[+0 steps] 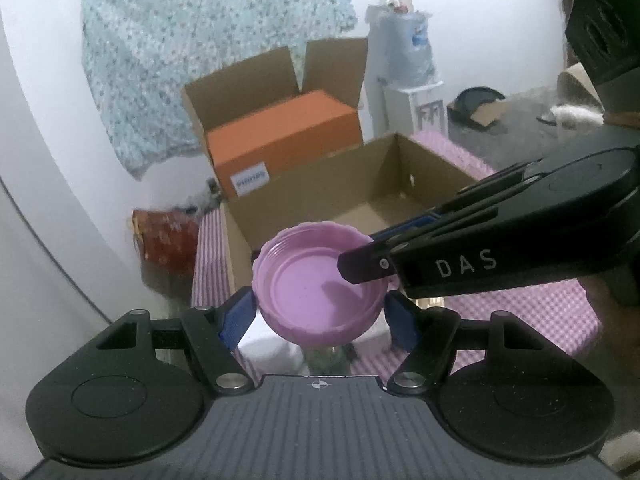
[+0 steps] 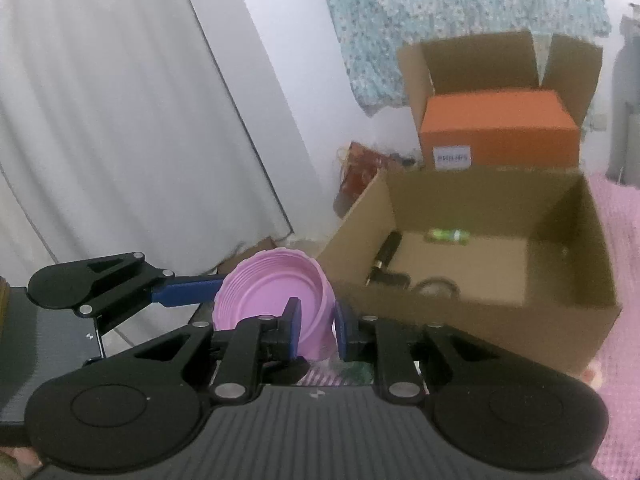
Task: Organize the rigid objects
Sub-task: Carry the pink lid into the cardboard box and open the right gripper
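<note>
A pink round lid (image 1: 312,280) with a ribbed rim hangs in the air, hollow side up, in front of an open cardboard box (image 1: 320,184). My left gripper (image 1: 320,316) holds it across its width, a blue pad pressed on each side. My right gripper (image 1: 360,268) reaches in from the right and pinches the lid's wall. In the right wrist view that right gripper (image 2: 318,324) is shut on the wall of the lid (image 2: 264,292), and a left finger (image 2: 188,290) touches the lid's far side. The box (image 2: 480,320) holds a black pen (image 2: 386,254), a green item (image 2: 446,235) and a round ring (image 2: 436,288).
The box sits on a pink checked tablecloth (image 1: 520,312). Behind it an orange box (image 1: 280,136) stands inside a taller carton. A water dispenser (image 1: 404,72), a floral cloth (image 1: 200,40) on the wall and a red bag (image 1: 168,236) lie beyond. A white curtain (image 2: 100,120) hangs at left.
</note>
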`<state>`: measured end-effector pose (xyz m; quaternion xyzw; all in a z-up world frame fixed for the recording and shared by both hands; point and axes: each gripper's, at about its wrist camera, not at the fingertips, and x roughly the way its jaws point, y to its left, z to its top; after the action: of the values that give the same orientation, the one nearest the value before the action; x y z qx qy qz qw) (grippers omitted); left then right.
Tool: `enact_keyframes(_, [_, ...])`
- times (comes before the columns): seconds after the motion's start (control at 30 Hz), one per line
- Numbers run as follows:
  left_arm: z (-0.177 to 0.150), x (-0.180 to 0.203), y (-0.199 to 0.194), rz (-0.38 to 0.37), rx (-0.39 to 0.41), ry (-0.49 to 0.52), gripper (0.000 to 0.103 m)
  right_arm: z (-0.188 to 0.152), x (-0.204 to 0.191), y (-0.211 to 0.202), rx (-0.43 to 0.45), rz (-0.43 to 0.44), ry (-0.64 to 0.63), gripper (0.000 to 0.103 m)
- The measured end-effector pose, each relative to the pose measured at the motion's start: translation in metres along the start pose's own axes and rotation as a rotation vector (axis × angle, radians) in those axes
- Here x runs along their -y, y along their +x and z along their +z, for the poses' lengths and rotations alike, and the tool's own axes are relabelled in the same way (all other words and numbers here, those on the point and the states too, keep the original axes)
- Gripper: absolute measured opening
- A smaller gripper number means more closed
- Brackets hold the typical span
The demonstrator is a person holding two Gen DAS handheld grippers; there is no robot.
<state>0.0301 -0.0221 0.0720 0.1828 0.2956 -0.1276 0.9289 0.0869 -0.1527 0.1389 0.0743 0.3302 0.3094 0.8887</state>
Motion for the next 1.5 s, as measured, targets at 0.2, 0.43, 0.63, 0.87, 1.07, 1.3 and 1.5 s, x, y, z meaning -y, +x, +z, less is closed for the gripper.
enact_keyframes(0.2, [0.031, -0.006, 0.021, -0.017, -0.028, 0.012, 0.071, 0.035, 0.026, 0.007, -0.022, 0.02, 0.017, 0.02])
enact_keyframes(0.43, [0.079, -0.028, 0.081, -0.096, -0.167, -0.021, 0.071, 0.081, 0.071, 0.051, -0.126, 0.026, 0.056, 0.02])
enact_keyframes(0.63, [0.106, -0.034, 0.147, -0.106, -0.299, -0.04, 0.071, 0.108, 0.12, 0.107, -0.231, 0.035, 0.135, 0.02])
enact_keyframes(0.87, [0.108, -0.038, 0.216, -0.112, -0.458, -0.058, 0.071, 0.108, 0.163, 0.175, -0.367, 0.035, 0.201, 0.02])
enact_keyframes(1.07, [0.101, -0.032, 0.254, -0.098, -0.557, -0.04, 0.071, 0.096, 0.184, 0.215, -0.454, 0.017, 0.235, 0.02])
enact_keyframes(1.3, [0.091, -0.034, 0.282, -0.075, -0.642, -0.039, 0.071, 0.089, 0.201, 0.245, -0.518, 0.026, 0.273, 0.019])
enact_keyframes(1.5, [0.086, -0.041, 0.296, -0.061, -0.687, -0.07, 0.071, 0.081, 0.204, 0.258, -0.549, 0.041, 0.295, 0.02])
